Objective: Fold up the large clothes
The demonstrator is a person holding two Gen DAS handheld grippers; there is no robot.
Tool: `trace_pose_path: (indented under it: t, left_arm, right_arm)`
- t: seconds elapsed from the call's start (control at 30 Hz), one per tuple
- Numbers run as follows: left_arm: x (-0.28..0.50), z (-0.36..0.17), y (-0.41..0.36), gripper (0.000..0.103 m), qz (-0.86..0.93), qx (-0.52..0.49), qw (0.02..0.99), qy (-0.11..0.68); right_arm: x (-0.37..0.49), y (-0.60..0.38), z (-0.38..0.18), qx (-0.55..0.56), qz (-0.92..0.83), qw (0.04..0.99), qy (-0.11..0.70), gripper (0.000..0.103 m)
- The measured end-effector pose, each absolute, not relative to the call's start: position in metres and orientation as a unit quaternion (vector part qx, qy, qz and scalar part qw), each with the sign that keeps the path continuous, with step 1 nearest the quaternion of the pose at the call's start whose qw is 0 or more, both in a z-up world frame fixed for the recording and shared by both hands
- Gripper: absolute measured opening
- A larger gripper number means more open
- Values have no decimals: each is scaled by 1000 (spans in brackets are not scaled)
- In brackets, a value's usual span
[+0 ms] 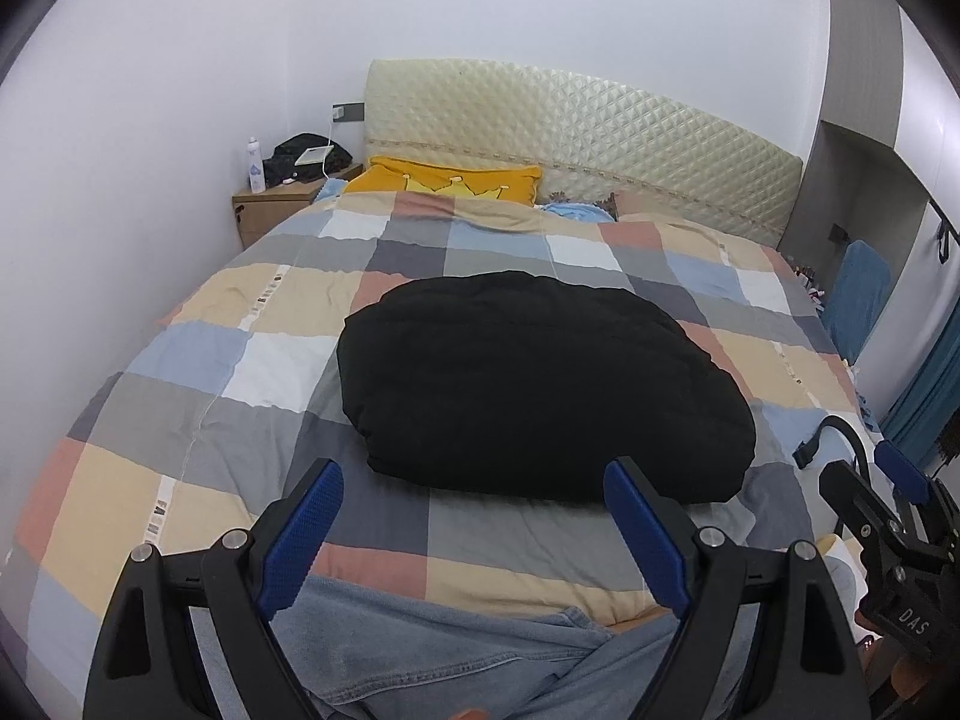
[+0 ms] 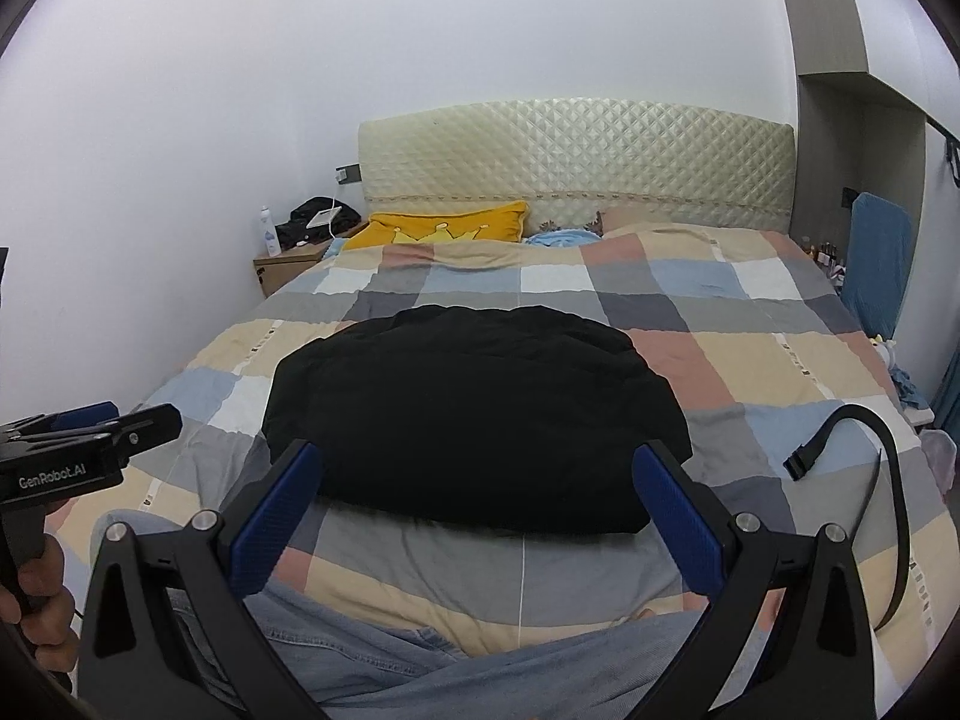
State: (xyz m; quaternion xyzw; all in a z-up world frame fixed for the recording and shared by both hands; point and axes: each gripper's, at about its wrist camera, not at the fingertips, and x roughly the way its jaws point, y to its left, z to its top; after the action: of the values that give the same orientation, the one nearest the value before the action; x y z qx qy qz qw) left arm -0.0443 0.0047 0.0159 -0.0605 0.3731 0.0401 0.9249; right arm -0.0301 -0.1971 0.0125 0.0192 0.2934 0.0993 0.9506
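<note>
**2 grippers held wide over a folded black garment**

Both jaws are spread apart with nothing between them. The left gripper [image 1: 474, 471] and the right gripper [image 2: 477, 456] are held just near of the black garment [image 1: 534, 384], which is laid folded mid-bed on the checked quilt [image 1: 180, 324]. A black strap [image 2: 840, 438] is seen at right.

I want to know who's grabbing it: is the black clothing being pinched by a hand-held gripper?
No, the black clothing lies loose on the checked quilt, and the right hand-held gripper stands open short of it.
</note>
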Motion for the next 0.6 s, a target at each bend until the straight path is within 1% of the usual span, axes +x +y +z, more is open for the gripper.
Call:
trace_pose_path:
  t: [0.6]
  left_arm:
    - [-41,13,4,89,42,-56,921,382]
  right_arm:
    - [-32,-199,8,23,98,948,303,103]
